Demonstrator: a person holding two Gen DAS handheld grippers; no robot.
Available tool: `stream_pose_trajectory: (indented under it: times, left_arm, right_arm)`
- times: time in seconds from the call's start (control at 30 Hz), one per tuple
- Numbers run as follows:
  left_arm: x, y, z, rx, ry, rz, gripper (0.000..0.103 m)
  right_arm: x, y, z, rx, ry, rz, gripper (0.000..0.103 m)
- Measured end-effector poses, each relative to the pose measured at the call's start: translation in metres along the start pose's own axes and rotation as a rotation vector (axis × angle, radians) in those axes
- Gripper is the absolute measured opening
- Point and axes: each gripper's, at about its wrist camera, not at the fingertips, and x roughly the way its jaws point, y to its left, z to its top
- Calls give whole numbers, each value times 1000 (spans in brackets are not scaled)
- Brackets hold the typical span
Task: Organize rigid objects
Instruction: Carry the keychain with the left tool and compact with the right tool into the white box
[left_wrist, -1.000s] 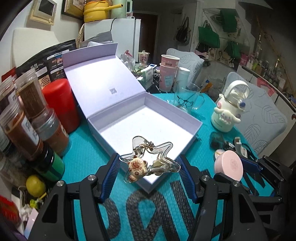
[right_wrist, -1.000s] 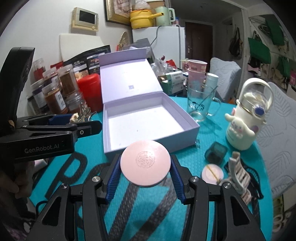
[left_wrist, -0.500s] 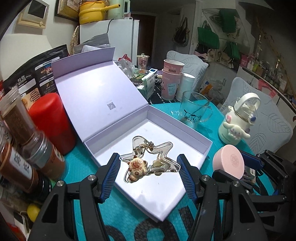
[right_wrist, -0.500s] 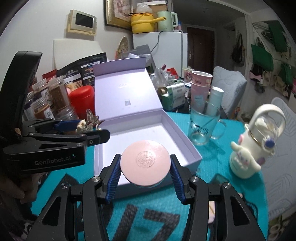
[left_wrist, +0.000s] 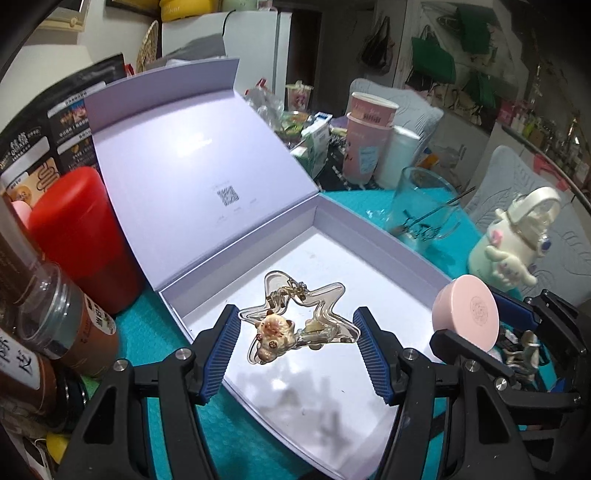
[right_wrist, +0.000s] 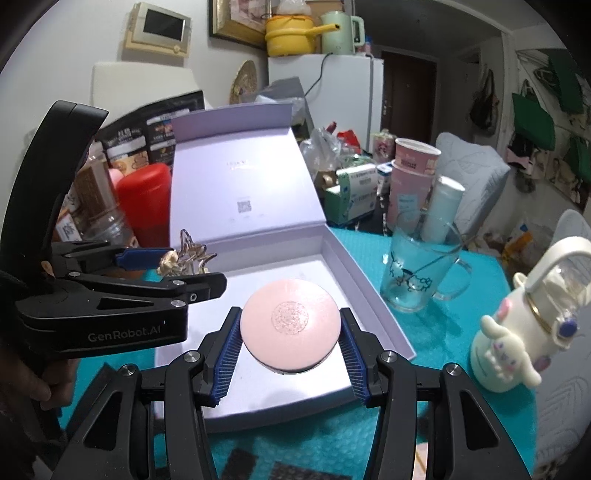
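Left wrist view: the left hand-held gripper (left_wrist: 297, 350) is clamped on a clear star-shaped hair clip (left_wrist: 301, 317) with a small cat charm, its 2 blue pads pressing the clip's outer points, and the clip hangs above the white floor of the open lavender box (left_wrist: 332, 266), toward the box's near-left corner. Just right of it, the right hand-held gripper (right_wrist: 290, 345) is closed on a round pink compact (right_wrist: 290, 321), held flat by its rim over the near half of the same box. Beyond both tools the box's lid (left_wrist: 184, 147) stands propped open at the far side, and nothing else seems to lie inside yet. To the left of the left tool stand a red canister (left_wrist: 79, 236) and spice jars (left_wrist: 62, 325); ahead and to the right of the right tool sit a glass mug (right_wrist: 424, 273) and a white character bottle (right_wrist: 524, 332) on the teal surface (right_wrist: 443, 369). The step in hand looks like placing: both items are carried and already over the box. The next move likely calls for lowering each until it nearly rests on the box floor, then opening the jaws, keeping the 2 items apart so neither lands on the other or catches the box wall.
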Motion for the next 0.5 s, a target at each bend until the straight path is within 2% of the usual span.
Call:
stream_pose_trajectory:
  times: [0.5]
  left_arm:
    - [59, 8, 12, 7, 102, 77, 63]
  right_arm:
    - [56, -18, 0, 10, 103, -20, 51]
